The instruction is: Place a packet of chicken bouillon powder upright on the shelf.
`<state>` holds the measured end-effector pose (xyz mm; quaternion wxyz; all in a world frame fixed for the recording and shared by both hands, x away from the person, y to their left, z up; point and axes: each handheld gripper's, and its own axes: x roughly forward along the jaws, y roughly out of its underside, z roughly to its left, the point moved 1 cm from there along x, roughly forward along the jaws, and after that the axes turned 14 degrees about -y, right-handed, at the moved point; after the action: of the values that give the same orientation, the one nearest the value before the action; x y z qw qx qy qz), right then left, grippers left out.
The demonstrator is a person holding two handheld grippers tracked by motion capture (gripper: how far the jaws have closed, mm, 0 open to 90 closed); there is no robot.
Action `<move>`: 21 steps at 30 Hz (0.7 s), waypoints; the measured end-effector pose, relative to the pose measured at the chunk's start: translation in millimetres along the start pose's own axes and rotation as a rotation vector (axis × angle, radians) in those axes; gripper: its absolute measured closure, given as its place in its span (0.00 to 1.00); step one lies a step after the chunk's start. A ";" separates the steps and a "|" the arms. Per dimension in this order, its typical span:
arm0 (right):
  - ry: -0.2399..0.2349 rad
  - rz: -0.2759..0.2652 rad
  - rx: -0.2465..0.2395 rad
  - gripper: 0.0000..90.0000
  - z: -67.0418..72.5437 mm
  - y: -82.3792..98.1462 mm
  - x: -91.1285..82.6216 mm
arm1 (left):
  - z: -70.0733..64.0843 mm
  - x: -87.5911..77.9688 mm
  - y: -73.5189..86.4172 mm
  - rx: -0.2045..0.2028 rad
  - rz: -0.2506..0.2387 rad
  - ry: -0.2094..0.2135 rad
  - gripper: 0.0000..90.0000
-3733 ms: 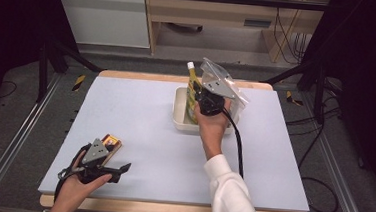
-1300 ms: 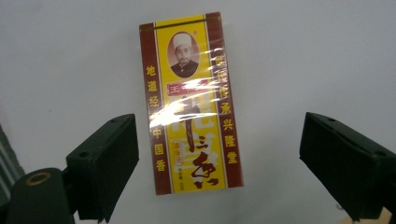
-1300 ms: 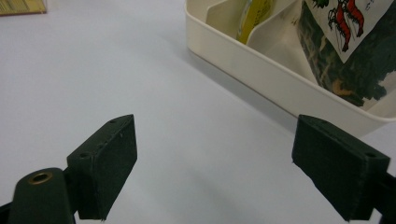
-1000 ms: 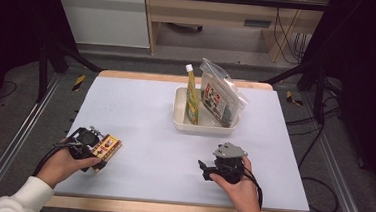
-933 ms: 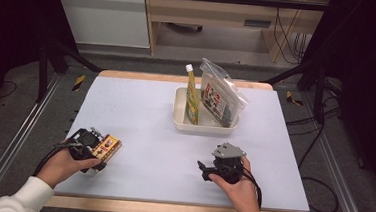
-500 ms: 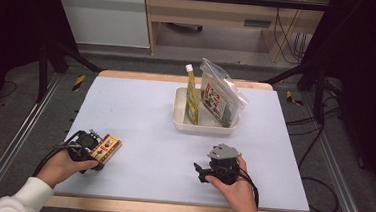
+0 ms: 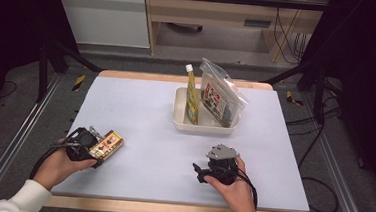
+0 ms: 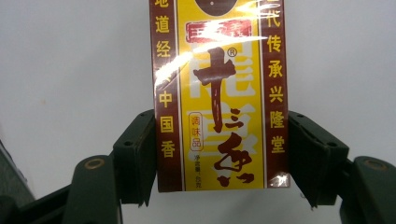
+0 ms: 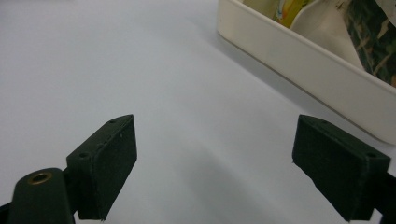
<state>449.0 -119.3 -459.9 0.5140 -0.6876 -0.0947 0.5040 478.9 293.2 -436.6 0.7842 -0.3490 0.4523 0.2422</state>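
**Now closing in: left tool takes hold of the seasoning box**

Just now the left tool (image 8: 219, 154) has drawn its jaws in around a yellow-and-maroon seasoning box (image 8: 219, 93), and the left gripper view shows both black pads set against the box's long sides near its lower end. The grip looks made or all but made; a thin sliver of shadow at the right pad leaves it uncertain how firmly that side presses. In the high view the box (image 7: 106, 144) lies flat near the front left corner of the white tabletop (image 7: 145, 108), exactly where it lay a second ago, with the person's left hand (image 7: 61, 163) behind it.

The right tool (image 7: 202, 170) has changed more over the past few seconds. It was up at the cream tray (image 7: 178, 110) near the tabletop's far edge; it now rests low at the front right, well apart from the tray, its jaws wide apart with nothing between them, as the right gripper view confirms. The tray's near wall (image 9: 299, 60) runs across that view's upper right.

Inside the tray stand a yellow spouted pouch (image 7: 192, 94) and a clear zip bag with a printed label (image 7: 221, 96), both leaning.

Judged from this layout, the box is the next item bound for the tray, and the lift has not yet begun: it still sits on the tabletop. The carry will have to cross most of the surface and find room beside the two upright packs.
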 end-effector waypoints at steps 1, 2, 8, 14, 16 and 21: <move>0.003 -0.006 0.005 0.16 0.0 0.2 0.0 | -1.2 -1.8 -0.9 0.017 -0.015 -0.011 0.36; 0.009 -0.011 0.012 0.16 -0.2 0.2 0.4 | -2.7 -3.4 -1.8 0.029 -0.032 -0.025 0.36; 0.021 -0.019 0.042 0.16 -0.4 0.0 5.6 | -10.1 -13.6 -11.3 0.089 -0.147 -0.054 0.36; 0.018 -0.025 0.049 0.14 3.3 -2.3 6.0 | -21.8 -20.8 -22.0 0.090 -0.260 -0.044 0.36; 0.022 -0.023 0.035 0.14 4.9 -3.6 5.6 | -26.5 -22.9 -24.9 0.096 -0.290 -0.041 0.36; 0.048 -0.022 0.022 0.17 5.4 -3.6 1.8 | -39.1 -31.0 -28.0 0.082 -0.364 -0.050 0.36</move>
<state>447.0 -113.2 -457.9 0.5292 -0.6927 -0.0842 0.4827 462.6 243.4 -413.8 0.8397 -0.3866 0.3715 0.0862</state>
